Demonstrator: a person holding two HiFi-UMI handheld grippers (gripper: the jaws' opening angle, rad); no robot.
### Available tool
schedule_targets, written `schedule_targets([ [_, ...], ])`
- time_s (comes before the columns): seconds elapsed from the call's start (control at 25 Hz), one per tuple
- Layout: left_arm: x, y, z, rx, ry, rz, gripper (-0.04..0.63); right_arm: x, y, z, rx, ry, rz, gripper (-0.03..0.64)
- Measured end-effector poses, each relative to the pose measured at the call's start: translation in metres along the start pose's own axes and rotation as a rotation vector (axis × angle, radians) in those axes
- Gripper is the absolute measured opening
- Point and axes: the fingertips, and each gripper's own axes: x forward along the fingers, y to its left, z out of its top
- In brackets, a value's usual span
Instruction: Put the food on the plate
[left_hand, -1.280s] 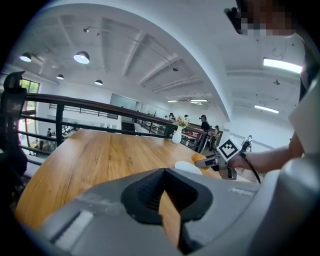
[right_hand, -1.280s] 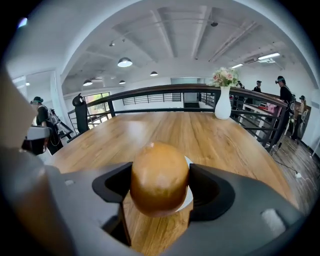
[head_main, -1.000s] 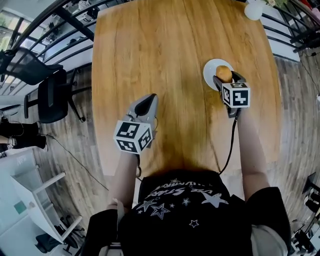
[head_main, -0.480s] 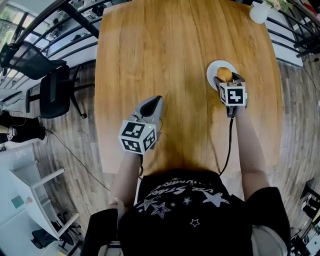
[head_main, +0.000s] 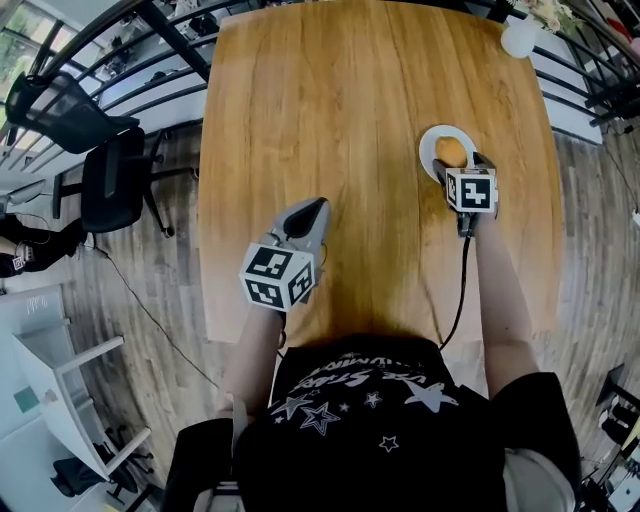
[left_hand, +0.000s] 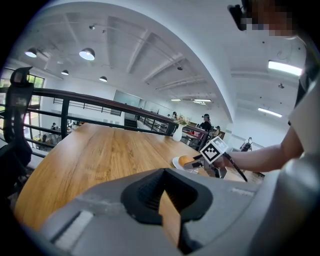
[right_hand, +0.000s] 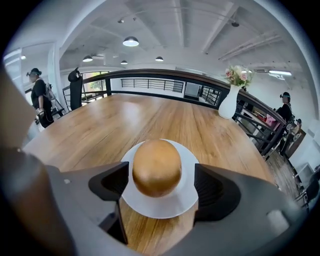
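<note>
My right gripper (right_hand: 161, 181) has just been spreading its fingers (right_hand: 216, 192). They're released wide now, with the bun (right_hand: 156, 165) sitting between them on the plate (right_hand: 150, 206), right side of the counter (right_hand: 150, 120). My left gripper (left_hand: 165, 202) hovers over the counter's near edge, fingers clenched on nothing.

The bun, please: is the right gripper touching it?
Apart. The right gripper view shows plate between the bun and each pad; jaws of the right gripper have just been opening.
</note>
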Motion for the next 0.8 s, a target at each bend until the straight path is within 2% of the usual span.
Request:
schedule_targets([
  [0.4,-0.051,0.008,0.004,0.001,-0.053,-0.012,0.002,-0.06,0.018,0.002,0.104,-0.074,-0.032,0.419],
  [0.8,-0.093,0.007,-0.007,0.03,-0.065,-0.093,0.002,-0.121,0.068,-0.006,0.148,-0.164,-0.043,0.417],
])
